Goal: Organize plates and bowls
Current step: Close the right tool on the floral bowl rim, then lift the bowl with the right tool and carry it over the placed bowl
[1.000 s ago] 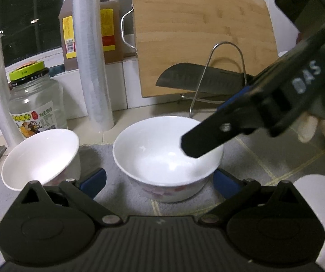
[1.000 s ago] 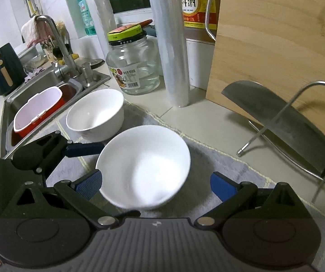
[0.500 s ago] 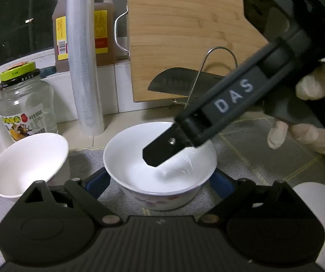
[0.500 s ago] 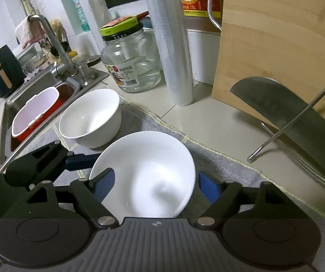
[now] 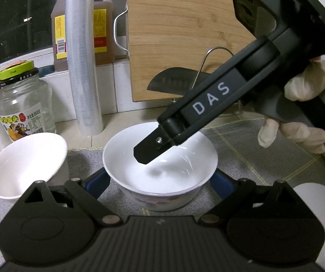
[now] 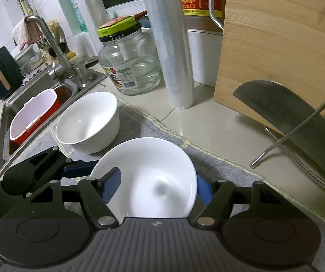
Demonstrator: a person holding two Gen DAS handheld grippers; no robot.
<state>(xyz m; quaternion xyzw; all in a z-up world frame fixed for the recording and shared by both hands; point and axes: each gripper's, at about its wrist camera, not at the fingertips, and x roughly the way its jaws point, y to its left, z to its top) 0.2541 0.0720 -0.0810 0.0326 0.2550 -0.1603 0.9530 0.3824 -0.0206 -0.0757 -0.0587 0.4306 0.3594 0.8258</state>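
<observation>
A white bowl with a pink pattern sits on a grey mat, between the open fingers of my left gripper. My right gripper straddles the same bowl; its left finger is inside the rim and its right finger outside. In the left wrist view the right gripper's finger dips into the bowl. A second white bowl stands to the left, also shown in the right wrist view.
A glass jar, a roll of film, an oil bottle, a wooden cutting board and a cleaver on a wire rack line the back. A sink lies left. A white dish edge is right.
My right gripper has come down over the patterned bowl, one finger going inside its rim, and its fingers have narrowed. My left gripper has moved closer around the bowl.
</observation>
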